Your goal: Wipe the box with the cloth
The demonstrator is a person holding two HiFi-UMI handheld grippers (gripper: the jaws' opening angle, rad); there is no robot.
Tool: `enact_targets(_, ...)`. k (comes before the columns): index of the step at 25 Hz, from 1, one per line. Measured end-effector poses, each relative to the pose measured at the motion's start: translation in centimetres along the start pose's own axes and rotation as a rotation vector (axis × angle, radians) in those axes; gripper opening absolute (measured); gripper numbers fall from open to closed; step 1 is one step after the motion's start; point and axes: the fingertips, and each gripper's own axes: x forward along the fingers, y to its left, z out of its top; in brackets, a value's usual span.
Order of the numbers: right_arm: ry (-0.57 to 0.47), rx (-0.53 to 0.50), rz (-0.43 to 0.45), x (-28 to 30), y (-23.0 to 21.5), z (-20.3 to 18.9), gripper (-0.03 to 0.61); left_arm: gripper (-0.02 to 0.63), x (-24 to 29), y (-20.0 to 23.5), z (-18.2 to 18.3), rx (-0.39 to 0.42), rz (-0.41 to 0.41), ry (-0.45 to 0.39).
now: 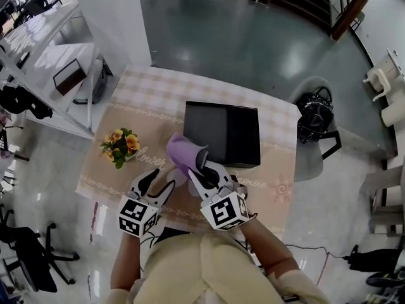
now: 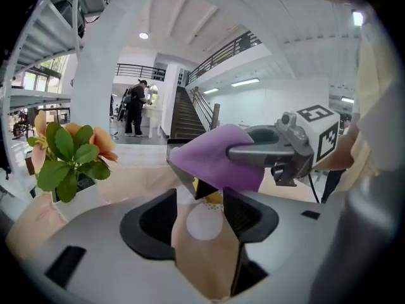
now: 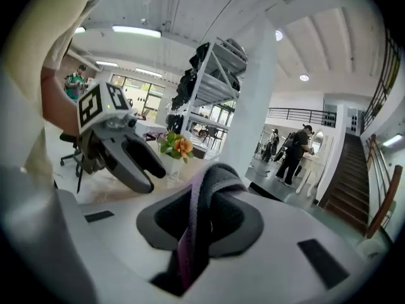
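The black box (image 1: 221,133) lies flat in the middle of the table (image 1: 272,116). My right gripper (image 1: 204,163) is shut on a purple cloth (image 1: 182,151), which it holds just off the box's near left corner. From the left gripper view, the cloth (image 2: 212,159) bunches round the right gripper's fingers (image 2: 262,151). In the right gripper view the cloth (image 3: 201,211) is pinched between the jaws of the right gripper (image 3: 212,177). My left gripper (image 1: 150,182) is open and empty over the tablecloth, left of the right one; it shows too as the left gripper (image 2: 201,202) and the left gripper (image 3: 130,157).
A pot of orange flowers (image 1: 119,146) stands at the table's left, close to my left gripper. A chair with a black bag (image 1: 314,116) sits by the right edge. White shelving (image 1: 44,56) is to the left; an office chair (image 1: 31,255) stands at lower left.
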Motion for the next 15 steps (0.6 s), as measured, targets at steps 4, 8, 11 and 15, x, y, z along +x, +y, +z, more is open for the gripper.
enact_targets(4,0.07,-0.078,-0.005,0.9,1.1,-2.7,0.077,0.245,-0.1,-0.2,-0.3,0.003,-0.003,0.009)
enact_targets(8,0.122,-0.058,-0.011,1.2,1.0,-4.4,0.077,0.245,0.2,-0.4,-0.4,0.013,-0.011,0.02)
enact_targets(11,0.153,-0.039,-0.028,1.0,0.6,-5.2,0.077,0.244,0.4,-0.6,-0.5,0.02,-0.021,0.03)
enact_targets(15,0.184,-0.016,-0.058,0.5,-0.1,-5.8,0.077,0.244,0.9,-1.0,-0.3,0.03,-0.034,0.041)
